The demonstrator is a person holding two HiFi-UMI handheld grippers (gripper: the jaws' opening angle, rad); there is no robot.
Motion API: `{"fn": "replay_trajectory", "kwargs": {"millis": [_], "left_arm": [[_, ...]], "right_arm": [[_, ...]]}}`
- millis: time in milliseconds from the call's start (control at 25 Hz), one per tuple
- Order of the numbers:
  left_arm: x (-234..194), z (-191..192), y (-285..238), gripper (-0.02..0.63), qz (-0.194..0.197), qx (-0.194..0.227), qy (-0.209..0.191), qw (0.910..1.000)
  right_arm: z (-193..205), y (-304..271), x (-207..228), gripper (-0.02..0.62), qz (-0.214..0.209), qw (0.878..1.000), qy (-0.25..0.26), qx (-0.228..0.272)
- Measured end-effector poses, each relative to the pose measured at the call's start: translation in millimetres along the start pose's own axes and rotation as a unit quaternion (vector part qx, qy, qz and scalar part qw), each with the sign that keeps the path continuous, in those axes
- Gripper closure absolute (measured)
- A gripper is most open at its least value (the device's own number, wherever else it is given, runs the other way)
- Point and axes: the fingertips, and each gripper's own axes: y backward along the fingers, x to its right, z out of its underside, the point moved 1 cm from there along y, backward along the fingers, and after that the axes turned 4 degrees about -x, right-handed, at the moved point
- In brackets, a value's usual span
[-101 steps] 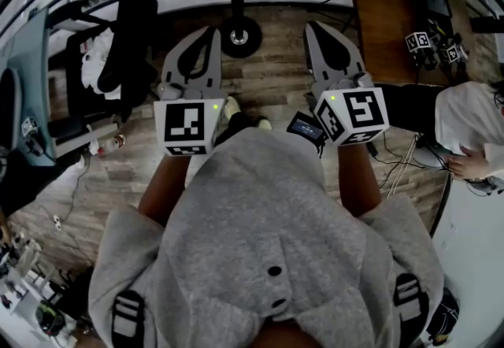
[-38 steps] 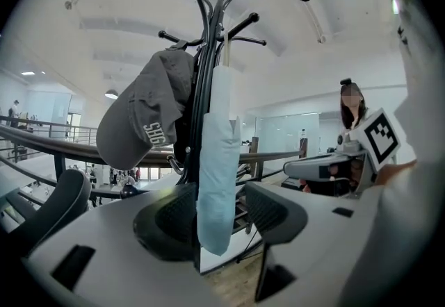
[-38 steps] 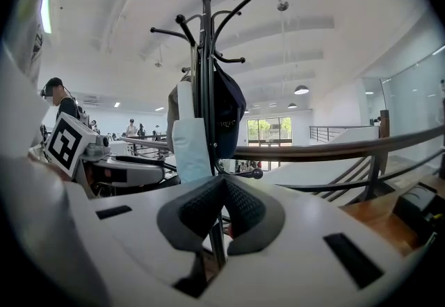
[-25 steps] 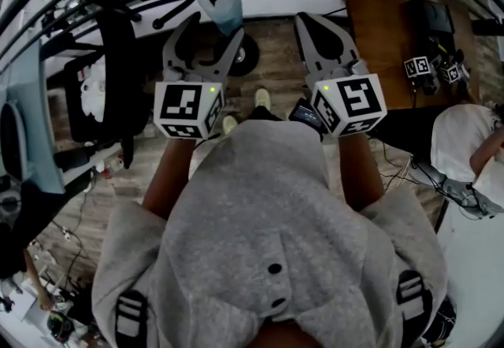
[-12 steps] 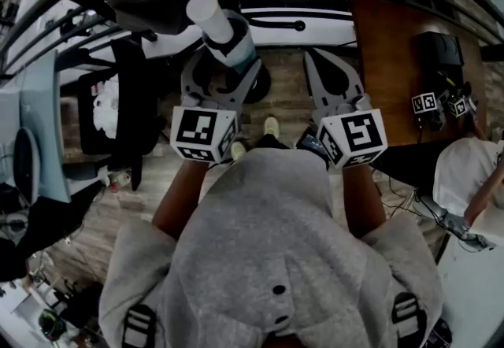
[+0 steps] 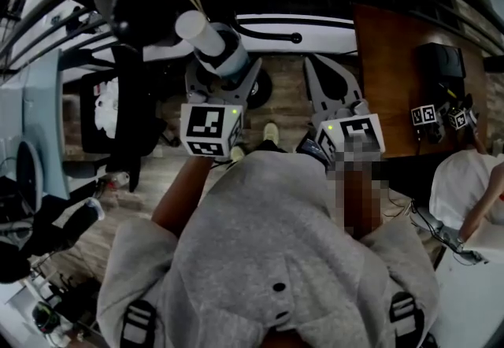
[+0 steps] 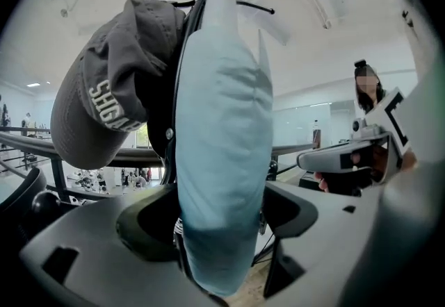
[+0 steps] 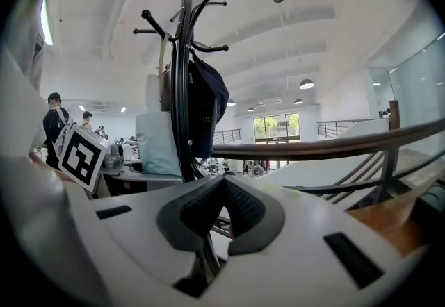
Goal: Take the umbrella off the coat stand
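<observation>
A folded light-blue umbrella hangs upright from the black coat stand, next to a grey cap. In the head view the umbrella points up at me with its white end on top. My left gripper has its jaws on either side of the umbrella's lower part; they are opening and a gap shows on both sides. My right gripper is beside it to the right, shut with nothing in it, pads meeting in front of the stand's pole. The right gripper view shows the umbrella left of the pole.
A dark cap hangs on the stand's far side. A brown wooden table stands to the right, with a seated person beyond it. A handrail runs behind the stand. The stand's round base sits on the plank floor.
Both grippers have moved forward toward the stand. The umbrella now sits deeper between the left jaws, which stand wider apart than before.
</observation>
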Motion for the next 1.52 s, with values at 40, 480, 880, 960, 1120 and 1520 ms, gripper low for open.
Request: {"fn": "replay_trajectory", "kwargs": {"millis": [40, 480, 880, 960, 1120, 1520], "left_arm": [[-0.8, -1.8, -2.0, 0.258, -0.005, 0.001, 0.001, 1.0], [-10.6, -0.8, -13.4, 0.264, -0.051, -0.003, -0.004, 0.9987], [-14.6, 3.5, -1.1, 0.321, -0.045, -0.014, -0.004, 0.9989], [-14.7, 0.0, 2.3, 0.322, -0.041, -0.015, -0.002, 0.999], [-11.0, -11.2, 14.3, 0.324, -0.032, -0.008, -0.015, 0.9993], [-2.4, -54.0, 51.3, 0.324, -0.017, 0.028, -0.043, 0.9985]], "right_arm": [[-1.7, -0.5, 2.0, 0.586, 0.0, 1.0, 0.0, 0.002], [-8.1, 2.1, 7.8, 0.586, 0.0, 1.0, 0.006, 0.014], [-3.1, 17.7, 2.9, 0.586, 0.003, 1.0, 0.01, 0.008], [-5.2, 16.6, 0.0, 0.586, -0.002, 1.0, 0.01, 0.011], [-10.5, 14.1, -10.9, 0.586, -0.011, 1.0, 0.014, 0.018], [-12.1, 16.6, -34.3, 0.586, -0.031, 0.999, 0.014, 0.025]]}}
